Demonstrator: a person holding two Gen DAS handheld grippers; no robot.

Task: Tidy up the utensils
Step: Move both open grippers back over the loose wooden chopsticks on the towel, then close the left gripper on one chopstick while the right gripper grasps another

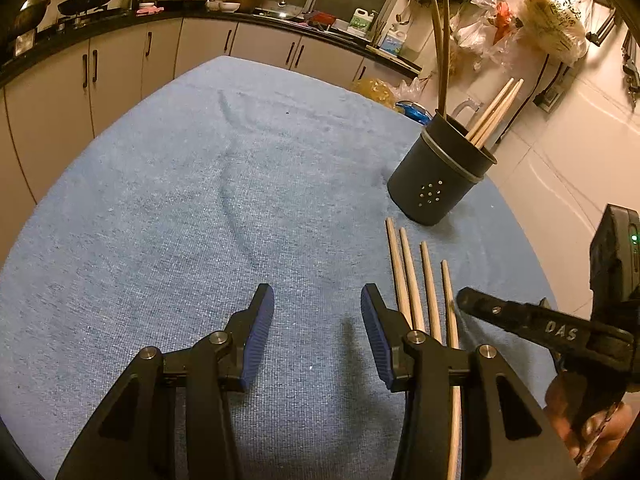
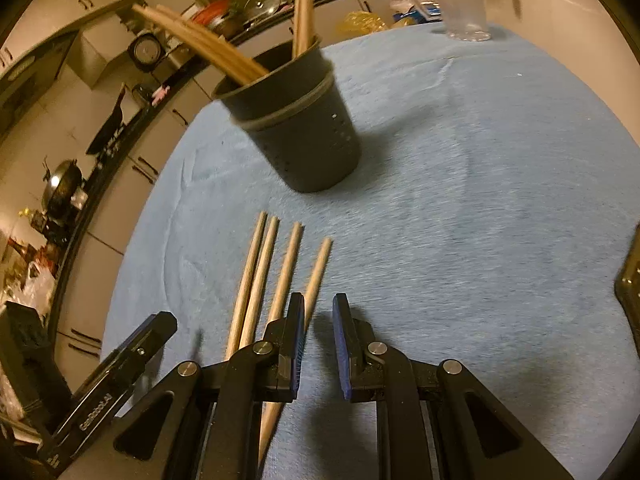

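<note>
Several wooden chopsticks (image 1: 428,292) lie side by side on the blue cloth; they also show in the right wrist view (image 2: 280,276). A dark utensil holder (image 1: 440,172) stands beyond them with several chopsticks upright in it; it also shows in the right wrist view (image 2: 304,132). My left gripper (image 1: 318,320) is open and empty, just left of the loose chopsticks. My right gripper (image 2: 319,312) is open and empty, its left finger over the rightmost chopstick. The right gripper's finger (image 1: 520,320) shows at the right of the left wrist view.
The blue cloth (image 1: 180,200) covers the table. A clear glass jug (image 2: 460,0) stands at the far edge. Plastic bags (image 1: 532,20) hang on the right wall. A kitchen counter (image 1: 160,16) with pans runs behind the table.
</note>
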